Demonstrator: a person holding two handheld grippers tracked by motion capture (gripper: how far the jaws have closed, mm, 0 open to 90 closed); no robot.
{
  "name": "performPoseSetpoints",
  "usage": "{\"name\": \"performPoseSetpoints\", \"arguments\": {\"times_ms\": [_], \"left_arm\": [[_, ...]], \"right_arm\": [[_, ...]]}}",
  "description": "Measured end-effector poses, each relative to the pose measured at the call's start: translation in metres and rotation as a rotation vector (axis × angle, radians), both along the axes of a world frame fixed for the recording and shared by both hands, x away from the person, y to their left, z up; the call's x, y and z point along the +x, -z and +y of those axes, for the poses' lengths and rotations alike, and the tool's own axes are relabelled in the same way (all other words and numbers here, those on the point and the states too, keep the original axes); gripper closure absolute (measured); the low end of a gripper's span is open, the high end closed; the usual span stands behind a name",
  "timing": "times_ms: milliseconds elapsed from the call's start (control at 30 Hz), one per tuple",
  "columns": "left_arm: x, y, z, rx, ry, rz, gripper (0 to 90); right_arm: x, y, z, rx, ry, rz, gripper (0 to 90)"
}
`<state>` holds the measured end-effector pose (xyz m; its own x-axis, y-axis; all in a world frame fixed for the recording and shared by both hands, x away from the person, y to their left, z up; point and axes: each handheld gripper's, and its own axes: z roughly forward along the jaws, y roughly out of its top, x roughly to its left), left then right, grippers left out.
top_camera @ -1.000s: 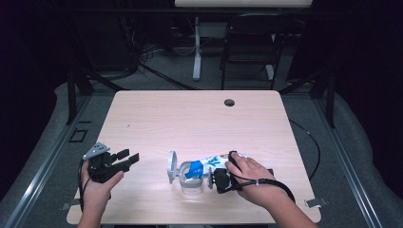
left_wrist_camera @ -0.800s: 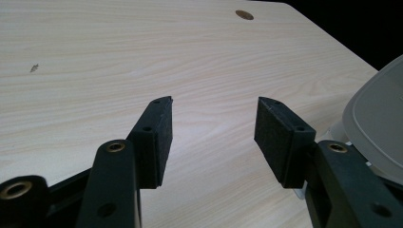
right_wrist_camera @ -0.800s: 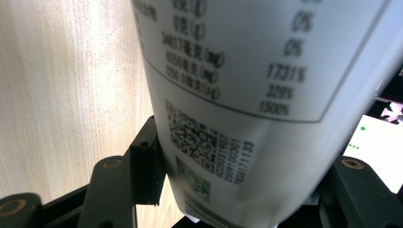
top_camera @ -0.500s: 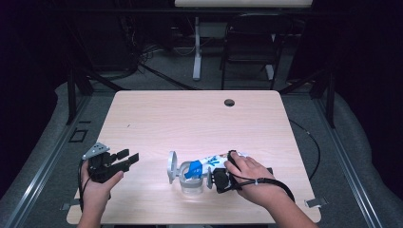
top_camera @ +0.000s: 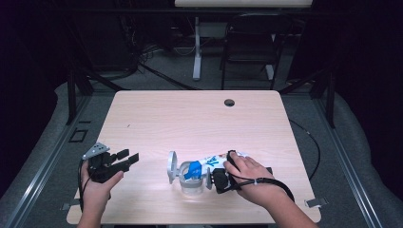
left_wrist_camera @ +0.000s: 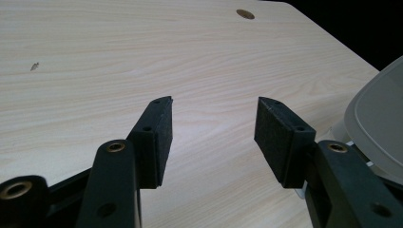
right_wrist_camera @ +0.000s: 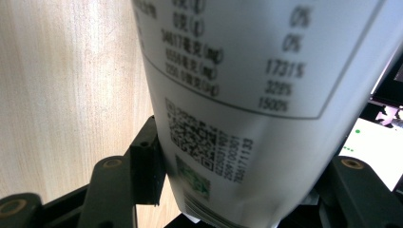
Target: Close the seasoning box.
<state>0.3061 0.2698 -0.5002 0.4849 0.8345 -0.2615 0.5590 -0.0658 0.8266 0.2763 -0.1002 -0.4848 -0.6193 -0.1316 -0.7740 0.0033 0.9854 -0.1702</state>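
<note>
While the right hand point(top_camera: 252, 172) lies over its tool, most of the right gripper point(top_camera: 219, 180) is covered, and from above you can barely make out its black jaws near the front edge of the wooden table point(top_camera: 190, 114). Up close, the right gripper view settles it: a white pouch point(right_wrist_camera: 247, 95) printed with a nutrition table and a QR code sits wedged between the jaws, the left pad pressed against its side, the far pad buried behind the packaging. So that gripper is clamped on the pouch, jaws standing wide around it. From the high view the pouch point(top_camera: 214, 161) slants down toward a clear jar point(top_camera: 192, 183), blue print at its lower end, and the jar's round lid point(top_camera: 171, 166) stands on edge just beside it. Whether the pouch's mouth touches the jar's rim, I can't tell from here; the glare washes it out.

Over on the left, the left gripper point(top_camera: 124, 159) hovers well apart from the jar, jaws spread, bare table between the pads point(left_wrist_camera: 161, 137). A pale grey curved shape point(left_wrist_camera: 380, 123) is cut off at the edge of that view.

Against a second ago, nothing has shifted: both hands, pouch and jar hold the same spots.
</note>
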Motion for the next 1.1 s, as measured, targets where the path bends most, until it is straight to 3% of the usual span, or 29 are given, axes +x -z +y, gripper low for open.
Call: {"name": "performPoseSetpoints", "arguments": {"times_ms": [1100], "left_arm": [[0.0002, 0.0005, 0.0001, -0.002, -0.003, -0.001, 47.7]], "right_arm": [[0.0009, -0.0060, 0.0000, -0.030, -0.002, -0.001, 42.2]]}}
